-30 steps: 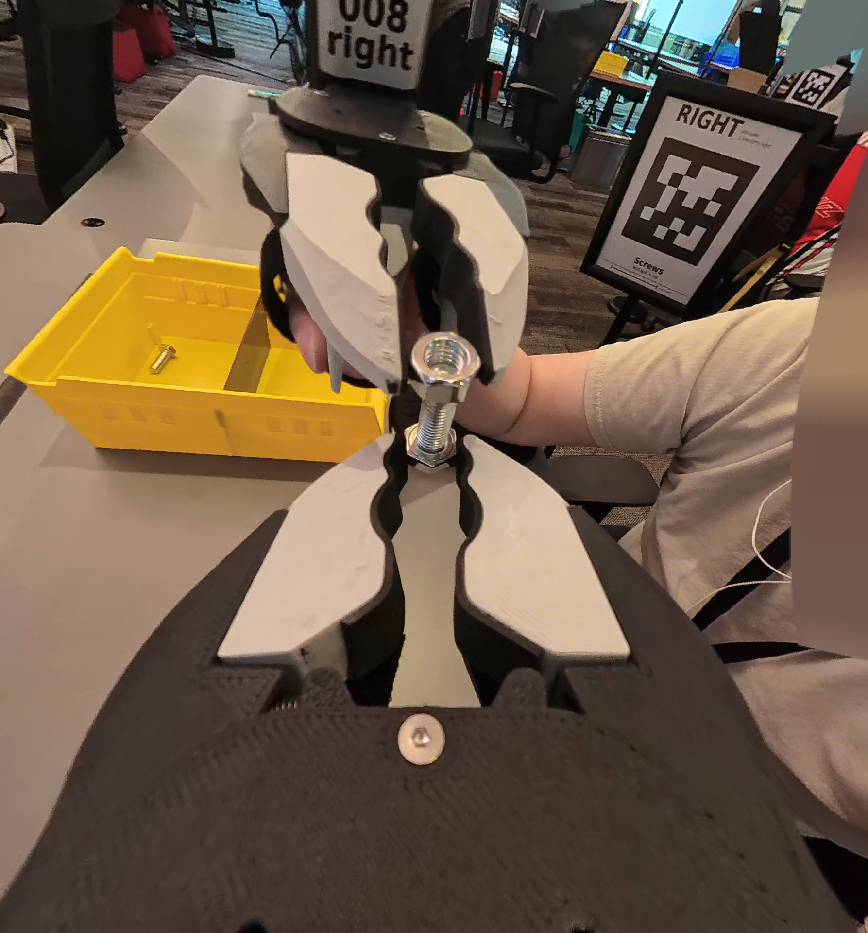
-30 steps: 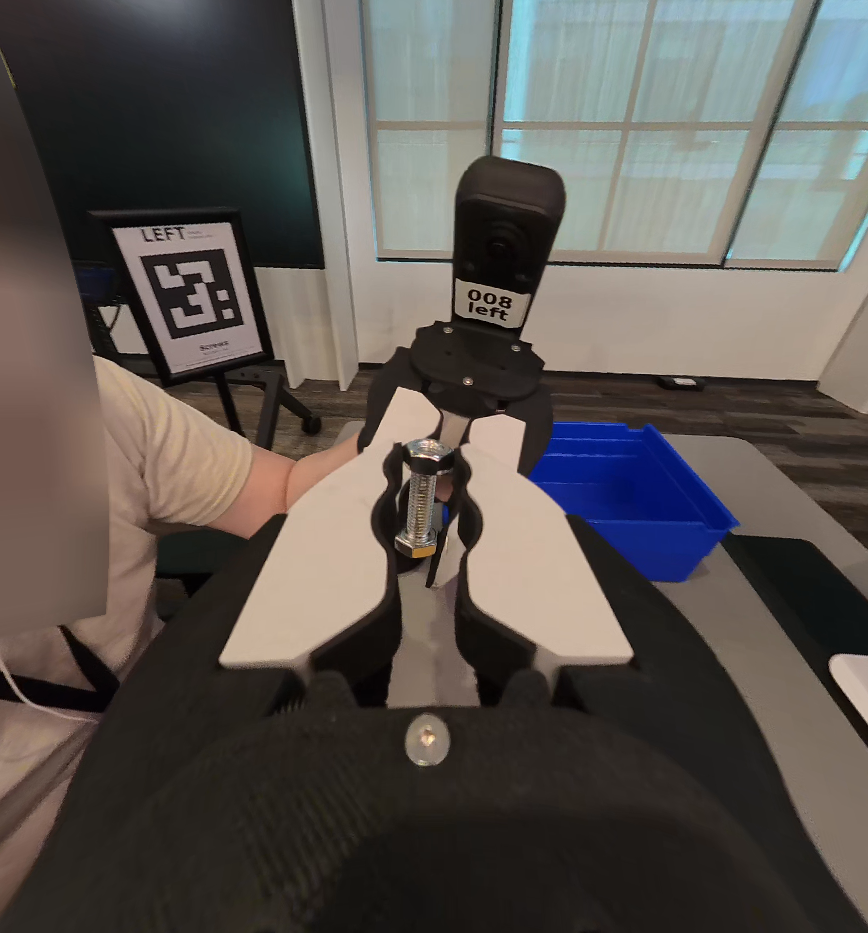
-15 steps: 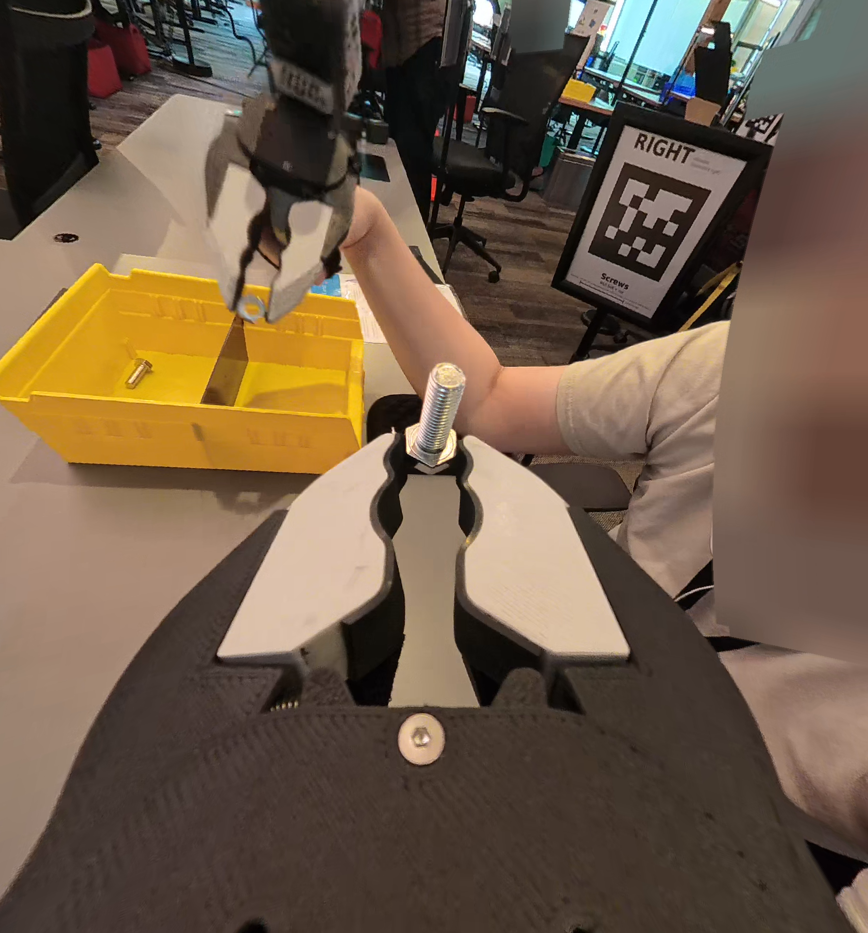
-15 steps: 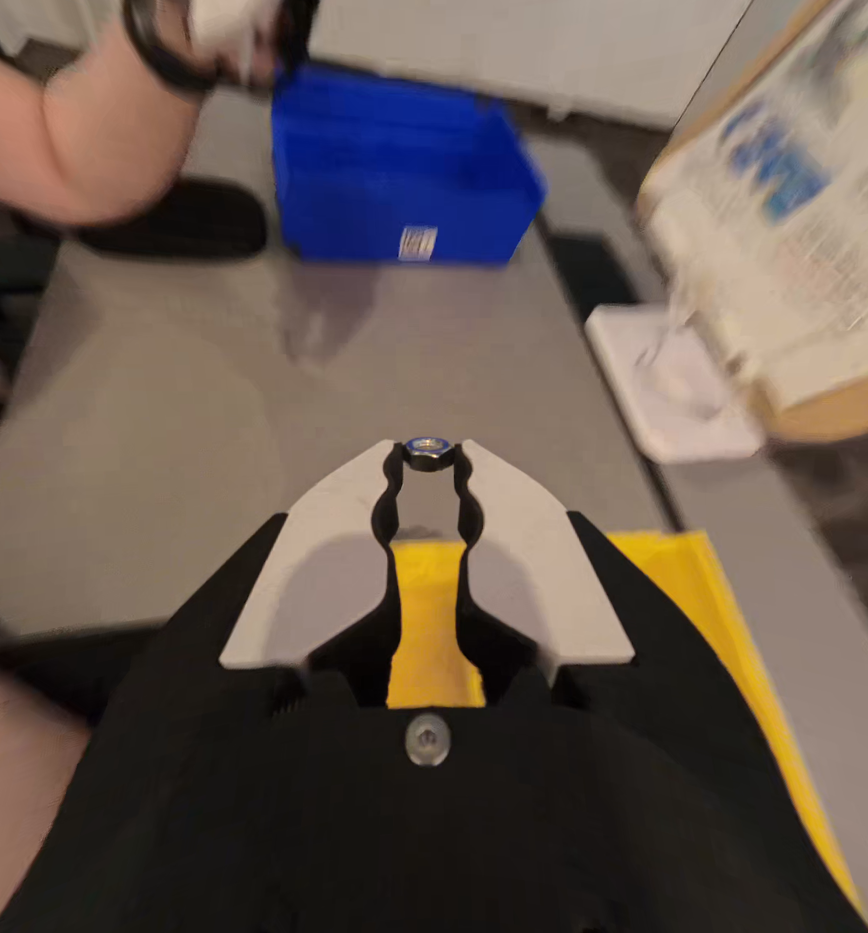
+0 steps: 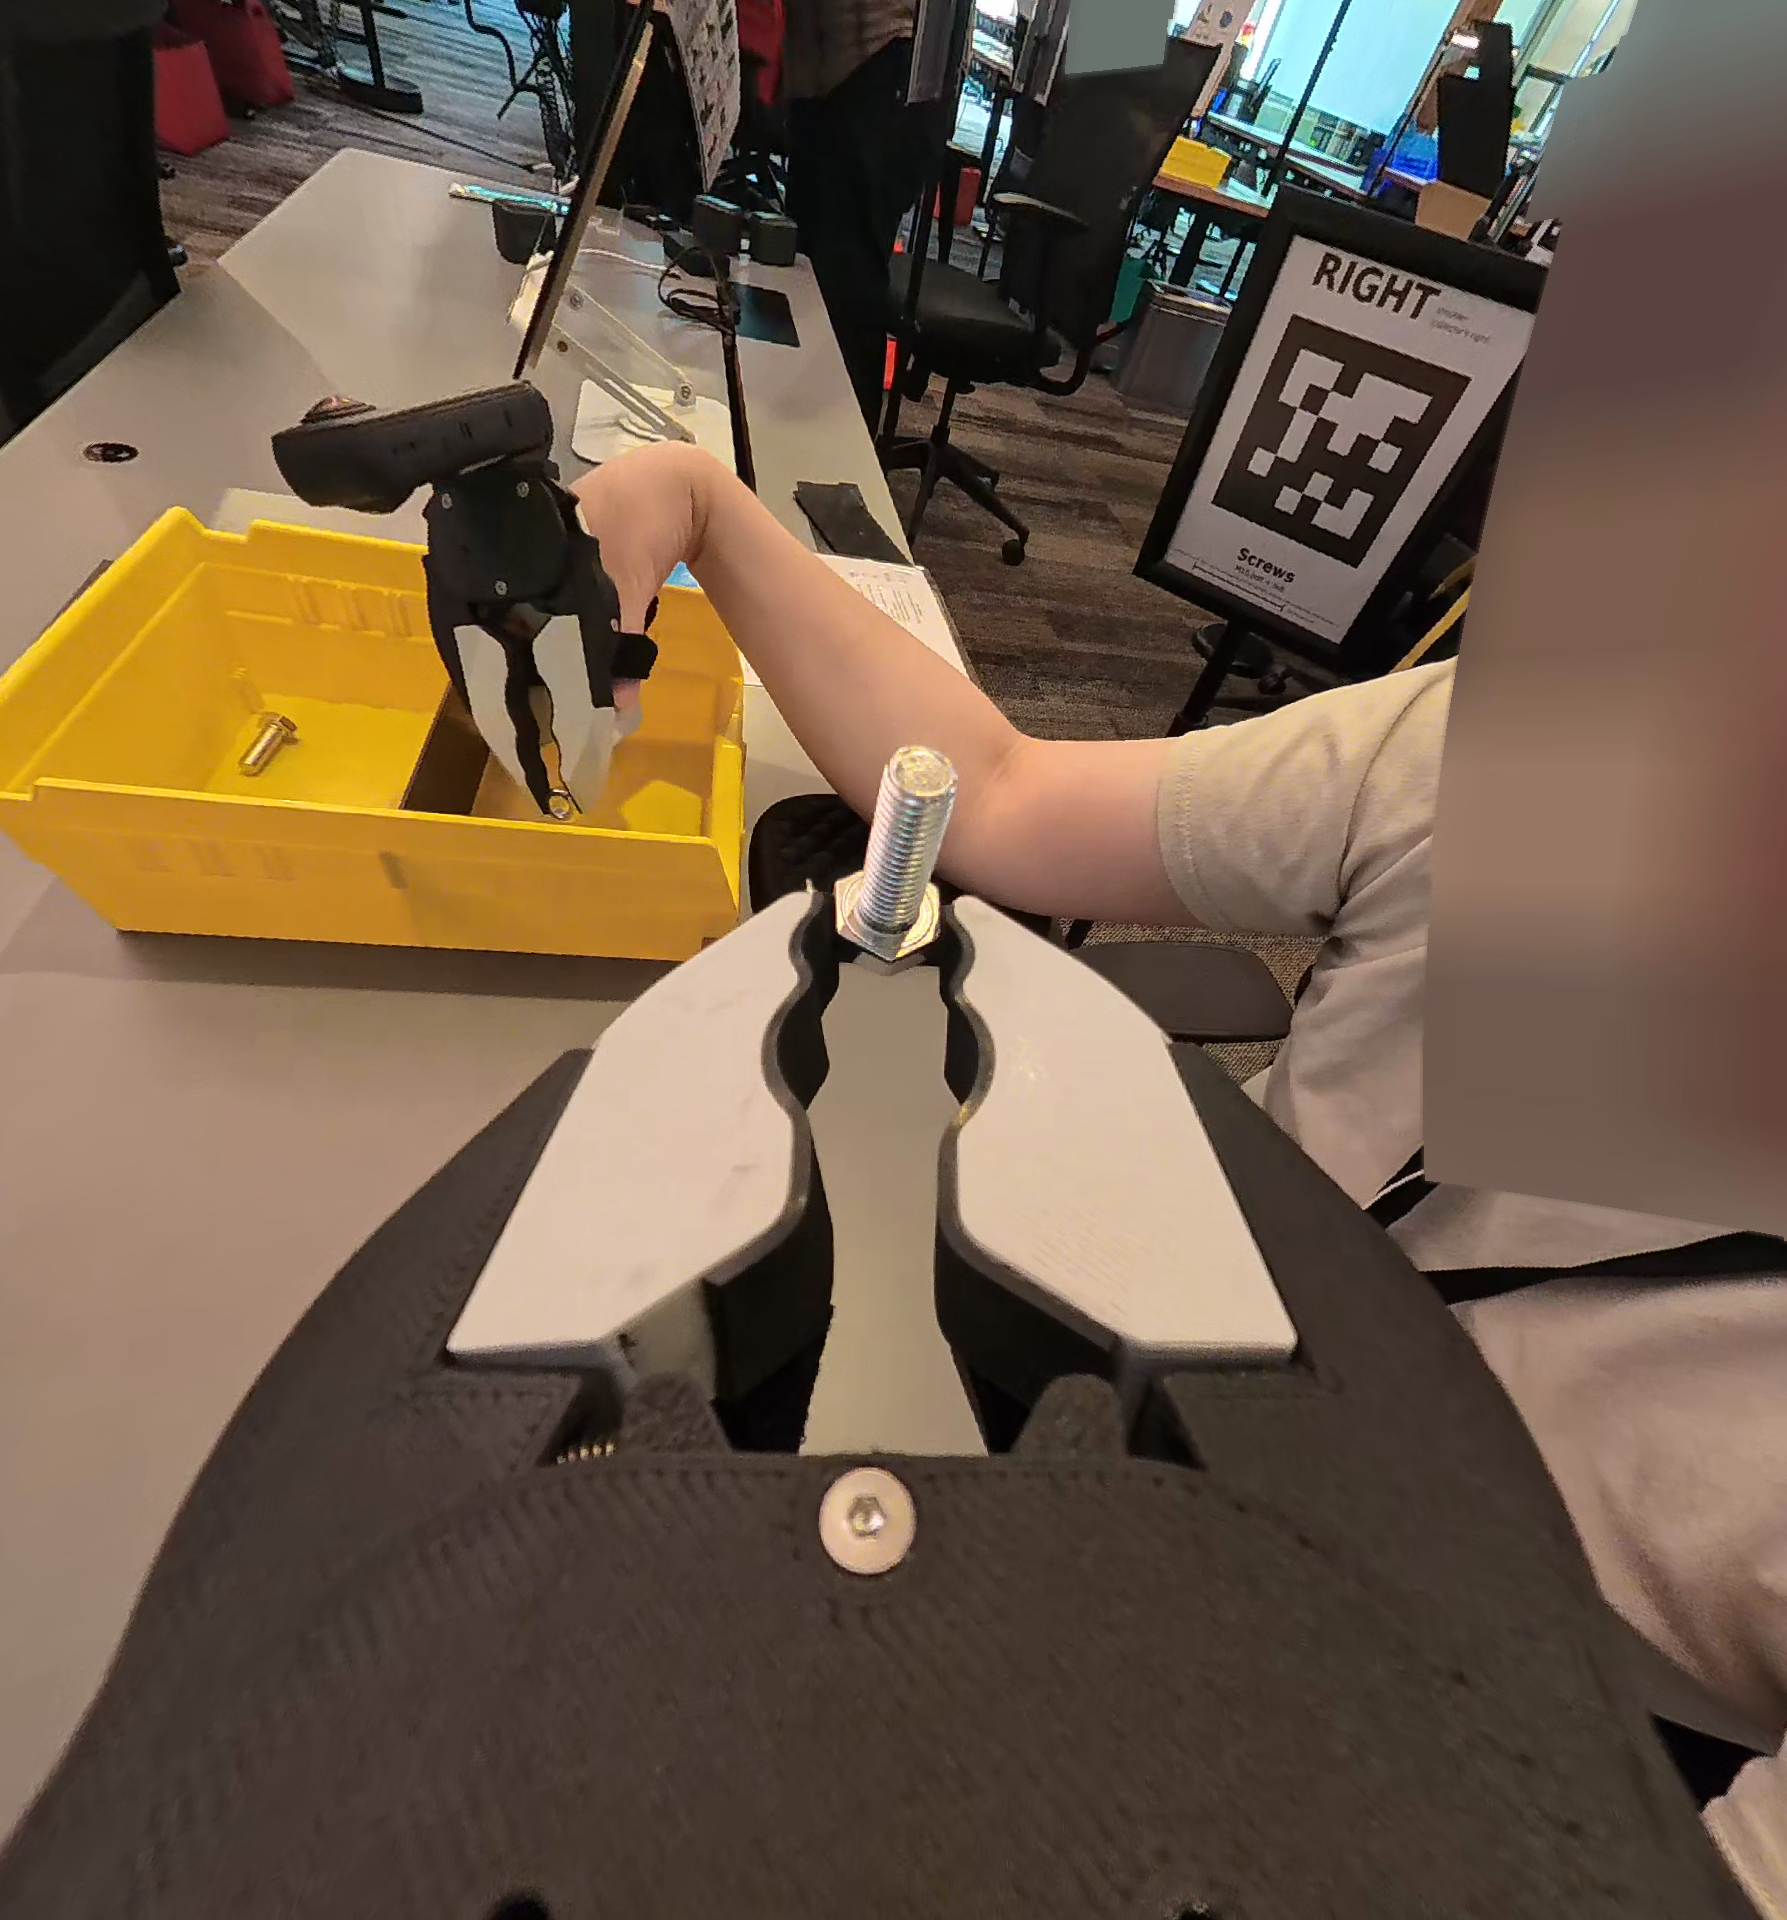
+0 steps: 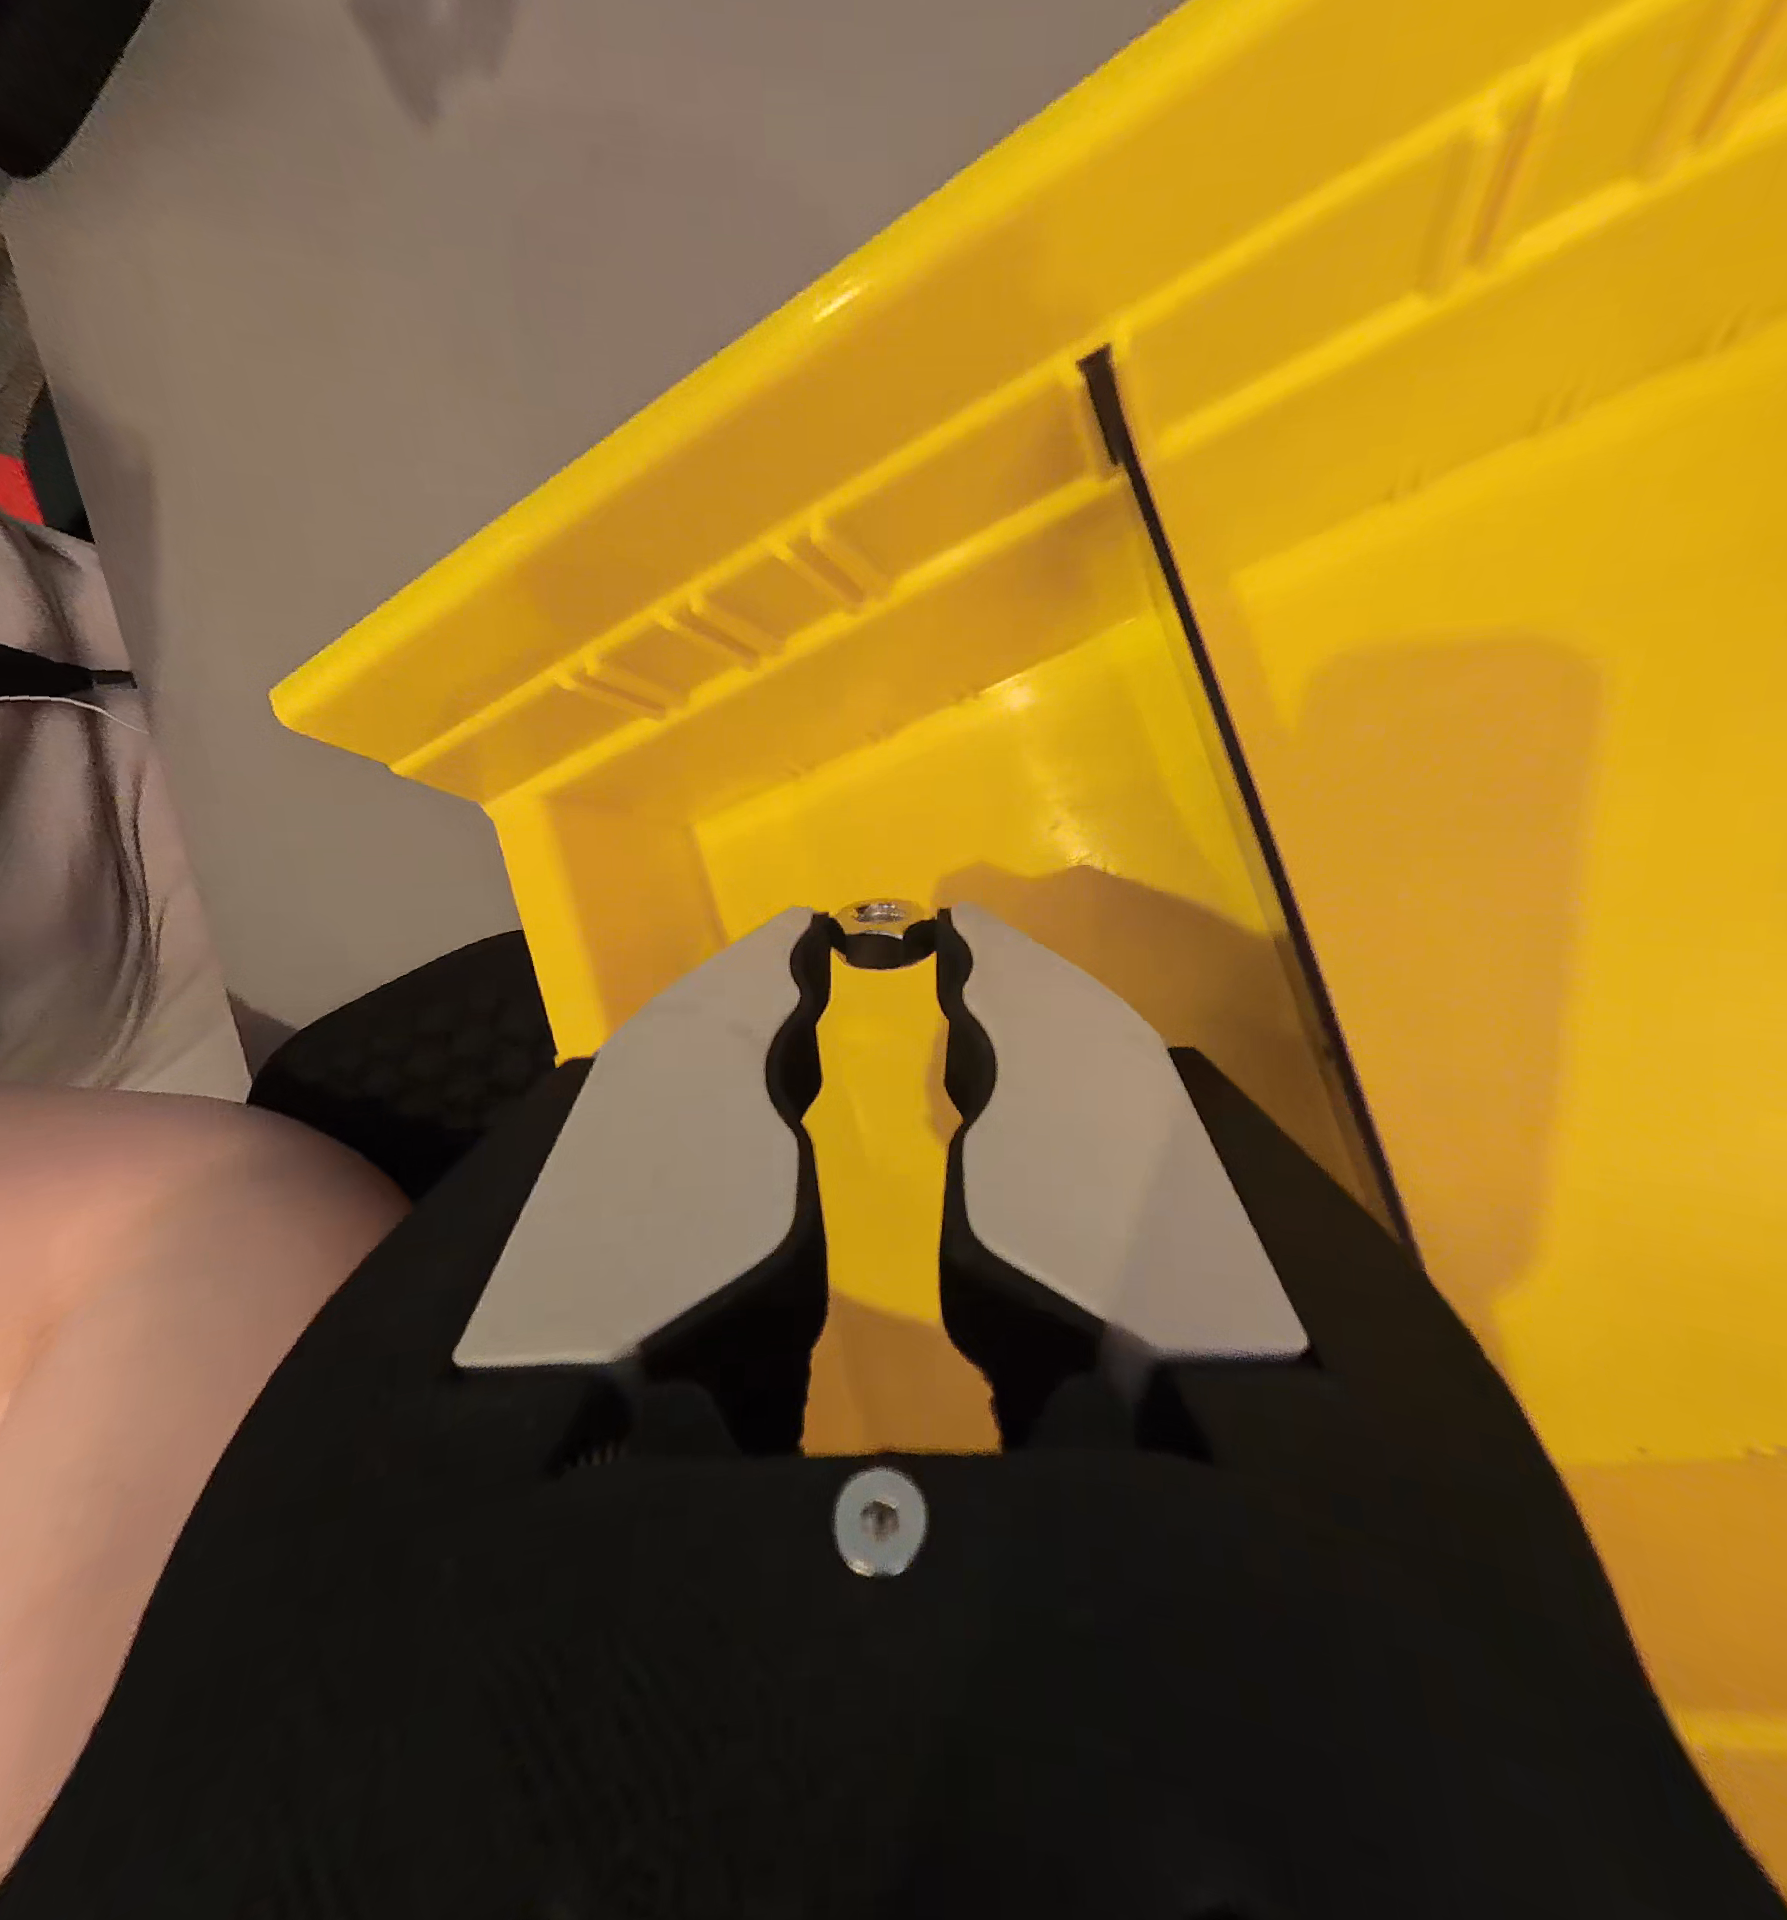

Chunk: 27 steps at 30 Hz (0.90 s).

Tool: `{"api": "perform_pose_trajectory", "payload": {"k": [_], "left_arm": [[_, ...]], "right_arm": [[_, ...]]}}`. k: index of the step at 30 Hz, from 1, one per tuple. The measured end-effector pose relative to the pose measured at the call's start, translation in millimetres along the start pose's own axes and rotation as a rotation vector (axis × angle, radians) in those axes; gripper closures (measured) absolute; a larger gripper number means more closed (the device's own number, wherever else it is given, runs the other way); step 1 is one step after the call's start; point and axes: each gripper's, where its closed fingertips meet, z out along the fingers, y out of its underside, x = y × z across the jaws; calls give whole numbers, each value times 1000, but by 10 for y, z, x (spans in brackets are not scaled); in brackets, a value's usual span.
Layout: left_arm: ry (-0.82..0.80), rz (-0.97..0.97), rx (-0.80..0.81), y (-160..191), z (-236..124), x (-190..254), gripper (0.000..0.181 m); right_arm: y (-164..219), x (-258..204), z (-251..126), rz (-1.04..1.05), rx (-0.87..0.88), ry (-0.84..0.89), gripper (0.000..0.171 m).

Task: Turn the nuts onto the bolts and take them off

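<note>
My left gripper [image 5: 884, 928] is shut on the hex head of a silver bolt [image 5: 904, 831], whose bare threaded shaft points up and slightly right. My right gripper [image 6: 878, 928] is shut on a silver nut [image 6: 876, 931] held at its fingertips. In the left wrist view the right gripper [image 5: 560, 802] points down into the right compartment of the yellow bin [image 5: 369, 894], with the nut [image 5: 560, 803] low inside it. A second, brass-coloured bolt [image 5: 268, 743] lies in the bin's left compartment.
A dark divider [image 6: 1232, 769] splits the yellow bin [image 6: 868, 499]. The bin stands on a grey table [image 5: 141, 1143]. A person's bare forearm [image 5: 868, 696] reaches across to the bin. A framed marker sign [image 5: 1336, 436] stands on the right, with office chairs behind. My hands' fingertips stand some 30 centimetres from each other.
The nut came off the bolt in my right gripper. That gripper swung away from the bolt, over the table, and down into the yellow bin. My left gripper kept hold of the bolt.
</note>
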Motion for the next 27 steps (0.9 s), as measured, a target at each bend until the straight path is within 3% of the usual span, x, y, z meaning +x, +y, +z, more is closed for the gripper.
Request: {"api": "perform_pose_trajectory", "payload": {"k": [7,14,17,19,21,24,27], "left_arm": [[6,-9,1,4,-9,-7,163],[3,-3,0,-3,-13,4,163],[-13,-8,5,-2,8,-40,163],[-46,-13,-1,21,46,-121,163],[-96,-12,-10,49,89,-228,163],[-114,-25,-15,76,139,-293,163],[-137,-24,-15,84,145,-333,163]], "right_arm": [[-10,-83,-46,119,34,-58,150],[-300,-234,-376,-45,230,11,141],[-744,-611,-598,-317,429,2,136],[-1114,-943,-751,-495,567,10,119],[-1506,-1281,-869,-652,710,36,112],[-2026,-1727,-921,-722,899,-2,124],[-2265,-2026,-691,-673,897,-164,126]]}}
